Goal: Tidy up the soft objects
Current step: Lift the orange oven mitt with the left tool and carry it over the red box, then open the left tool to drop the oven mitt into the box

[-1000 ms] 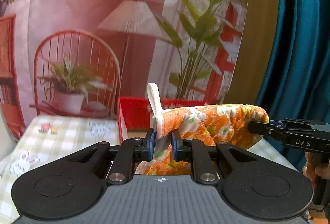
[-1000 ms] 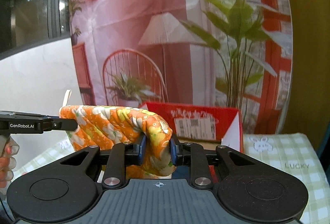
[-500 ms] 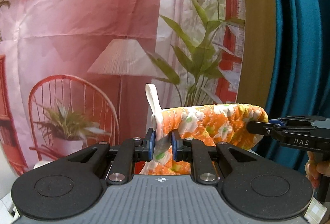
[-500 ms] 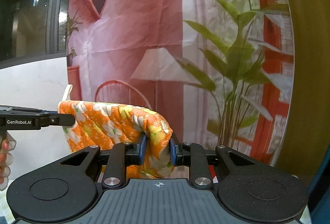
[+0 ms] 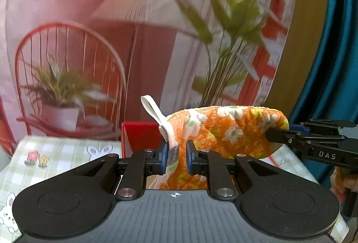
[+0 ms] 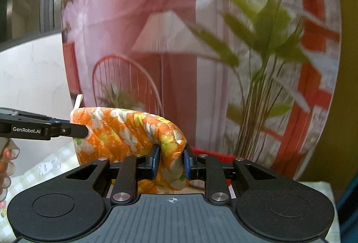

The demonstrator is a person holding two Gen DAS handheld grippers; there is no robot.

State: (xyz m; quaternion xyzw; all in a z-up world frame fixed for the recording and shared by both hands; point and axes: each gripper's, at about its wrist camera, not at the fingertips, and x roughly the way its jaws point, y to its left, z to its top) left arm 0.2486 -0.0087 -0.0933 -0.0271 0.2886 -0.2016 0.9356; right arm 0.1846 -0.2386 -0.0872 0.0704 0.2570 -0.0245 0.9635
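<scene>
An orange oven mitt (image 5: pixel 226 129) with white and yellow flowers hangs stretched in the air between my two grippers. My left gripper (image 5: pixel 175 159) is shut on its cuff end, beside the white hanging loop (image 5: pixel 154 111). My right gripper (image 6: pixel 171 163) is shut on the mitt's (image 6: pixel 125 131) rounded fingertip end. Each gripper shows in the other's view: the right (image 5: pixel 277 135) at the right edge, the left (image 6: pixel 76 130) at the left edge. A red box (image 5: pixel 139 136) stands behind and below the mitt.
A green checked tablecloth (image 5: pixel 56 153) with cartoon prints covers the table below. A printed backdrop (image 5: pixel 111 41) of a chair, lamp and plants hangs close behind. A teal curtain (image 5: pixel 335 41) is at the right. The red box's rim (image 6: pixel 212 151) shows in the right wrist view.
Both grippers, still holding the mitt, rose and then came back down and tilted; the red box and tablecloth are back in the left view.
</scene>
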